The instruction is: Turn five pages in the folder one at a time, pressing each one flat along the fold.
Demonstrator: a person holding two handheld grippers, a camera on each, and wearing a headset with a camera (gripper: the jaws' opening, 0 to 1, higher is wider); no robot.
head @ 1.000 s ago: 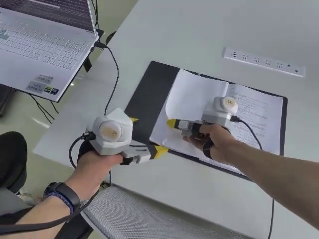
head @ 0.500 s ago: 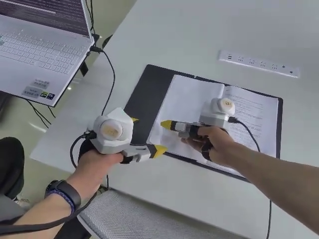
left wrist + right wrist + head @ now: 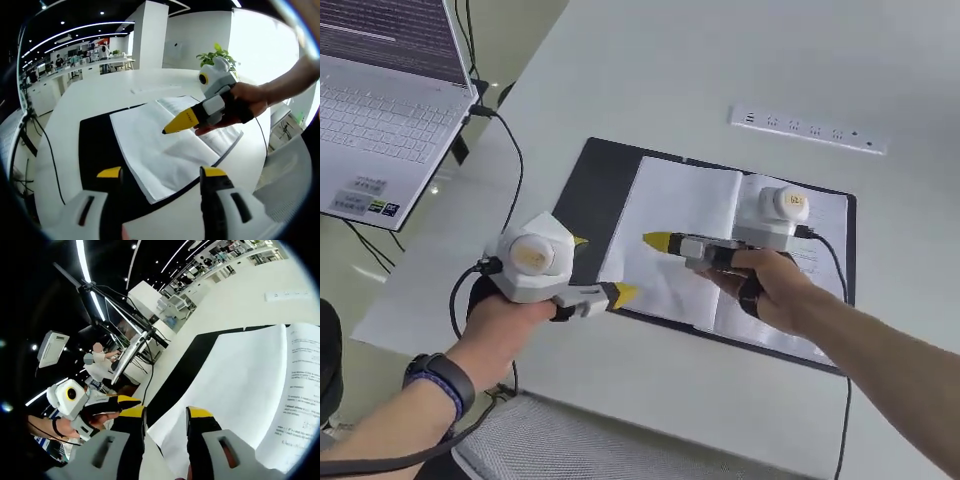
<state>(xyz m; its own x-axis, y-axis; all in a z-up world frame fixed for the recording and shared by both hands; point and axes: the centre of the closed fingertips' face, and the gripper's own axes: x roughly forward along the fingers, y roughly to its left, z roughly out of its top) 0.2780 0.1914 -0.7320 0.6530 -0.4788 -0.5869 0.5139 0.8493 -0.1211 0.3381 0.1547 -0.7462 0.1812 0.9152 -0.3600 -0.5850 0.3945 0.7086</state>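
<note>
Now turned page (image 3: 665,205) lies flat in folder (image 3: 592,190) (curled a second ago); right gripper (image 3: 657,241) above it, jaws narrowly apart, empty; left gripper (image 3: 602,267) wide, empty.

One folder (image 3: 605,190) (open), one laptop (image 3: 380,150), one power strip (image 3: 807,131), two grippers (image 3: 160,172) (image 3: 165,412).

No text is legible anywhere. Printed lines cover the right-hand page (image 3: 825,225) of the folder (image 3: 605,190) lying on the table (image 3: 720,60). The characters are too small to read, in the right gripper view as well. On the laptop (image 3: 370,130), off the table's left edge, the screen lines and palm-rest stickers (image 3: 360,198) are illegible. Markings on the power strip (image 3: 808,131), beyond the folder, cannot be read.
</note>
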